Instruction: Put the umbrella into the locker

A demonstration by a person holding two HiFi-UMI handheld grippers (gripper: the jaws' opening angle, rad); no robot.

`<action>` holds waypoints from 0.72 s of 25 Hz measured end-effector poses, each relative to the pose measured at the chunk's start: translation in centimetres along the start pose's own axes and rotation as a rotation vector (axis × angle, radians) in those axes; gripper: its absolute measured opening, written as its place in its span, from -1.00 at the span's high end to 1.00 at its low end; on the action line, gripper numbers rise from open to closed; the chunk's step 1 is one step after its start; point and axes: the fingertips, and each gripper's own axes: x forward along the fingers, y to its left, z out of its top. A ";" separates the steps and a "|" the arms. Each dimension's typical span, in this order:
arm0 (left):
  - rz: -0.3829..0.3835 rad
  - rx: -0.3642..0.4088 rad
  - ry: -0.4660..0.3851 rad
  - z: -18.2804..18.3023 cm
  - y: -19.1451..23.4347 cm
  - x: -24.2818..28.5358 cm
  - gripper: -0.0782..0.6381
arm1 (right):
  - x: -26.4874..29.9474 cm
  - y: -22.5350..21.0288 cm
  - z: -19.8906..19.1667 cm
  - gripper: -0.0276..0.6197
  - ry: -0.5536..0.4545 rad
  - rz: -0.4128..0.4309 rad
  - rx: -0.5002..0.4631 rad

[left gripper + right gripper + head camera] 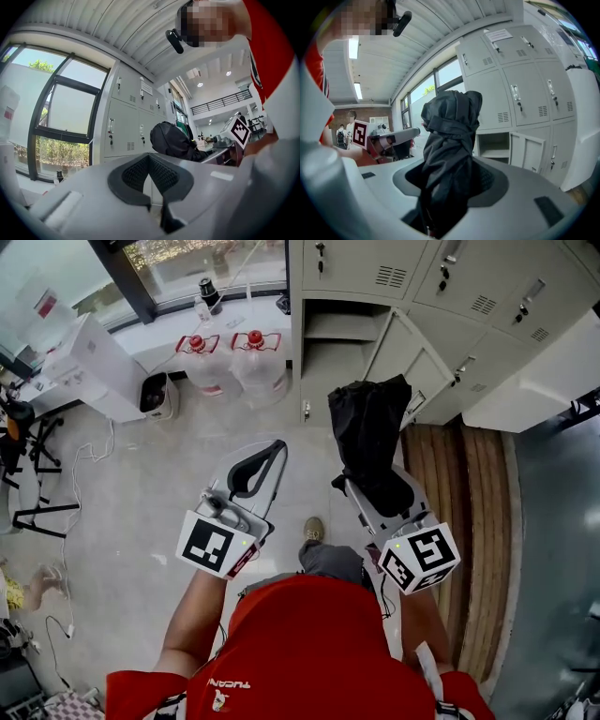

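Black fabric fills the right gripper [451,190]. A folded umbrella [451,126], bundled and strapped, stands up between its 2 jaws. The jaws are closed onto the lower part of the bundle, and the dark pads press the cloth on both sides.

In the head view the umbrella [367,437] sticks forward out of the right gripper [382,504] above the pale floor [169,474]. It is short of the bank of grey lockers [450,296] and does not touch them. 1 locker [339,343] low in the bank stands open with its door [412,367] swung outward to the right, and a shelf shows inside. In the right gripper view that open compartment [494,143] sits just right of the umbrella and further off.

The left gripper [278,448] is held beside the right one and apart from it. Its 2 jaws are brought together at the tips with nothing between them. In the left gripper view the ribbed pads [136,173] meet in a ridge. The umbrella [171,139] appears there at the right, in front of the lockers.

The person wears a red shirt [309,643], and 1 shoe [313,529] shows on the floor between the grippers. 2 clear water jugs [255,367] with red caps stand against the window wall, left of the lockers. A strip of wood-coloured flooring [469,512] runs along the right side.
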 end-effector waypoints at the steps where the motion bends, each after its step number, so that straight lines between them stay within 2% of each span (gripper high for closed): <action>1: 0.005 0.006 -0.004 -0.1 0.5 1.0 0.77 | 0.7 -1.0 0.1 0.19 0.008 0.003 -0.002; 9: 0.035 0.028 -0.011 -1.1 3.2 7.5 0.77 | 5.8 -8.0 -0.2 0.19 0.073 0.001 -0.029; 18: 0.050 0.045 0.057 -5.2 5.3 12.4 0.77 | 10.0 -12.2 -1.8 0.19 0.143 -0.038 -0.033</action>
